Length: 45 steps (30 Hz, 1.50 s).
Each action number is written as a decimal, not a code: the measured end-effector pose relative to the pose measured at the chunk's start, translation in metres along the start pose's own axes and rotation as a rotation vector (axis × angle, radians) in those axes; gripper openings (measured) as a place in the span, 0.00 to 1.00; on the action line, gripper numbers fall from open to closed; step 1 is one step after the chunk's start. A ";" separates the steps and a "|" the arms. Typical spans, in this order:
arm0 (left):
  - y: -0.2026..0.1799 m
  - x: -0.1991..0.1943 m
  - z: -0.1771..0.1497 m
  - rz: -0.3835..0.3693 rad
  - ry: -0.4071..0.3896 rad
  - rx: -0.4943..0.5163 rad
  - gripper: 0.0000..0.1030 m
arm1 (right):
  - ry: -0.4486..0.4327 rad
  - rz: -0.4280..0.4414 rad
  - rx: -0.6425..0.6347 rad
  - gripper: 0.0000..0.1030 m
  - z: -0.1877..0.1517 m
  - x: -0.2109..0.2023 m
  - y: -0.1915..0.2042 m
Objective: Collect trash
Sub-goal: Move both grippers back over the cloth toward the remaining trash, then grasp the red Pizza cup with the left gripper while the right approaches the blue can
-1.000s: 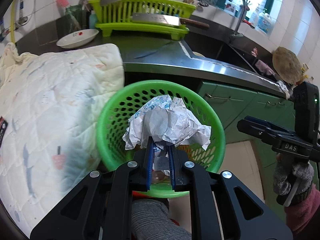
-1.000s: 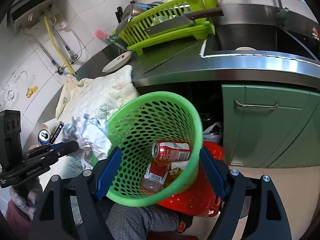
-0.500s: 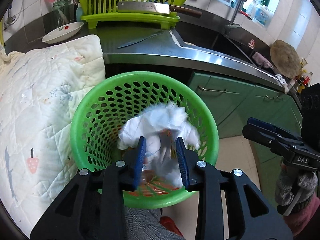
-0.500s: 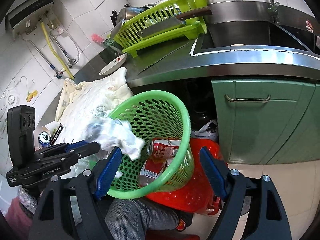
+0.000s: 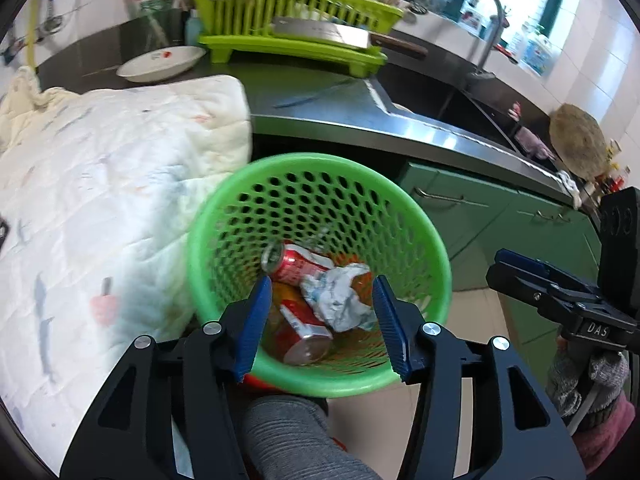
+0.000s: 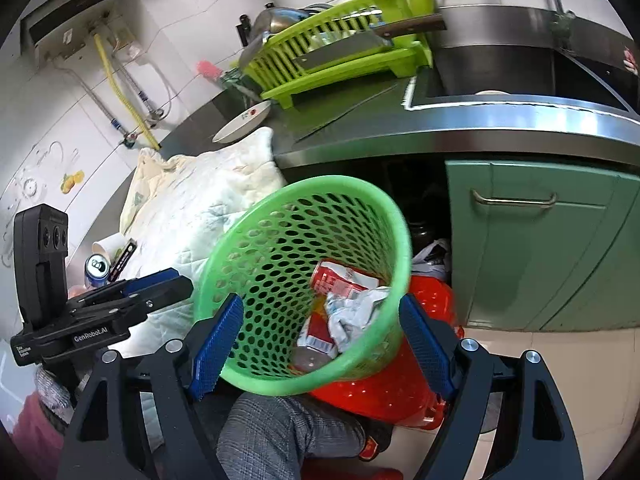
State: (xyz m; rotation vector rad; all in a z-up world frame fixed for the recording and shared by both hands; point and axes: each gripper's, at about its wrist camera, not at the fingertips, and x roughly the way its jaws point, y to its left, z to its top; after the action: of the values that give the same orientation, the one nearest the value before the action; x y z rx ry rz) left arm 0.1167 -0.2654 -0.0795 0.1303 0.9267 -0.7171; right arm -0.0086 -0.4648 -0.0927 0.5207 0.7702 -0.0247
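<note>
A green perforated basket (image 5: 320,160) stands tilted on a person's knee (image 5: 288,440). Inside lie a crumpled white paper (image 5: 340,296), a red can (image 5: 296,264) and a second red can (image 5: 304,332). My left gripper (image 5: 322,284) hovers over the basket's near rim, its jaws opening with nothing between them. The right wrist view shows the same basket (image 6: 340,184) and paper (image 6: 356,308). My right gripper (image 6: 320,320) is open, its blue pads framing the basket; in the left wrist view it (image 5: 504,264) stands apart to the basket's right.
A quilted cloth (image 5: 100,180) covers the surface on the left, with a blue can (image 6: 97,268) and a paper cup (image 6: 106,246) beside it. A red basket (image 6: 400,392) sits under the green one. Behind are the counter, a dish rack (image 5: 296,12), a plate (image 5: 160,62) and green cabinets (image 6: 540,240).
The crumpled paper left my left gripper and dropped into the green basket beside the cans. The left jaws went from shut on it to wide apart. The right gripper stayed put.
</note>
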 end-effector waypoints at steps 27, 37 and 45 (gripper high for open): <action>0.177 -0.149 -0.055 0.373 -0.148 -0.366 0.66 | 0.118 0.222 -0.285 0.76 0.004 0.071 0.167; 0.265 -0.222 -0.066 0.557 -0.207 -0.611 0.80 | 0.163 0.295 -0.362 0.76 0.001 0.096 0.222; 0.352 -0.243 -0.081 0.581 -0.189 -0.882 0.83 | 0.202 0.329 -0.423 0.77 -0.002 0.113 0.253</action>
State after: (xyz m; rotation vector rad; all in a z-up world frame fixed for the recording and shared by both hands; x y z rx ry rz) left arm 0.1832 0.1591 -0.0106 -0.4301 0.8891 0.2455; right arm 0.1242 -0.2239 -0.0585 0.2420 0.8495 0.4925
